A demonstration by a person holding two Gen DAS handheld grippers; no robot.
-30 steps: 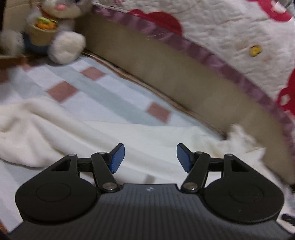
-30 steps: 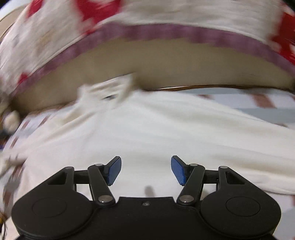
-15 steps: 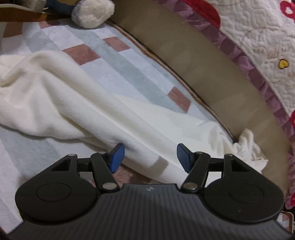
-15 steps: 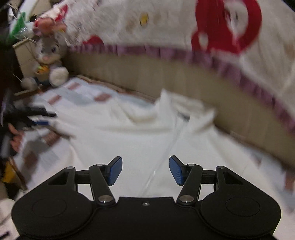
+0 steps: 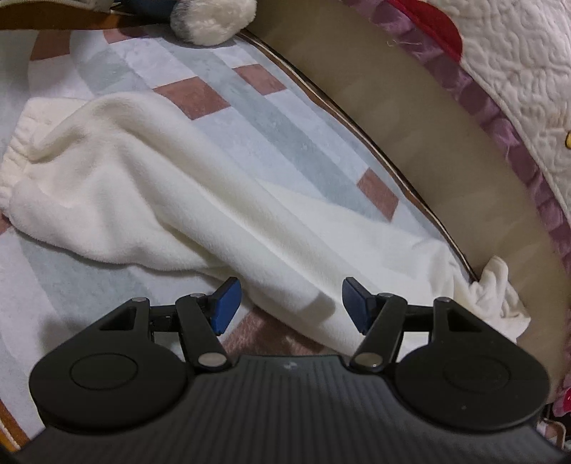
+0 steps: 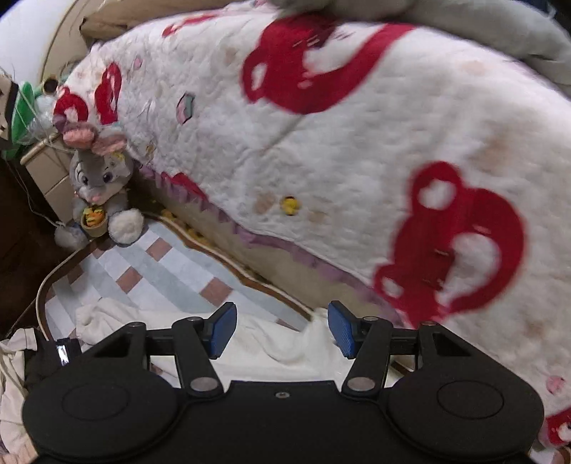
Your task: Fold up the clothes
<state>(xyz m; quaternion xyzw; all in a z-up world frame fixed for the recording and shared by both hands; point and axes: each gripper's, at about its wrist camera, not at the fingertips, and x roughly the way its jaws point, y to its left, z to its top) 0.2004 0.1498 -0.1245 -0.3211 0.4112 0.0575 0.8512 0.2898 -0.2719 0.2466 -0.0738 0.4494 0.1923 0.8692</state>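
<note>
A cream fleece garment (image 5: 150, 185) lies spread on a checked bed sheet (image 5: 271, 125), its long sleeve with a ribbed cuff (image 5: 14, 157) reaching left and its collar (image 5: 499, 296) bunched at the right. My left gripper (image 5: 289, 303) is open and empty, low over the sleeve's near edge. My right gripper (image 6: 282, 328) is open and empty, held higher, with the same garment (image 6: 278, 342) just beyond its fingertips.
A white quilt with red patterns (image 6: 357, 142) is piled along the far side over a tan bed edge (image 5: 428, 125). A grey plush rabbit (image 6: 100, 192) sits in the back left corner; its white foot (image 5: 210, 18) shows in the left wrist view.
The left gripper has crept slightly forward over the sleeve. The right gripper has swung up and away from the garment, now facing the quilt. Both stay open.
</note>
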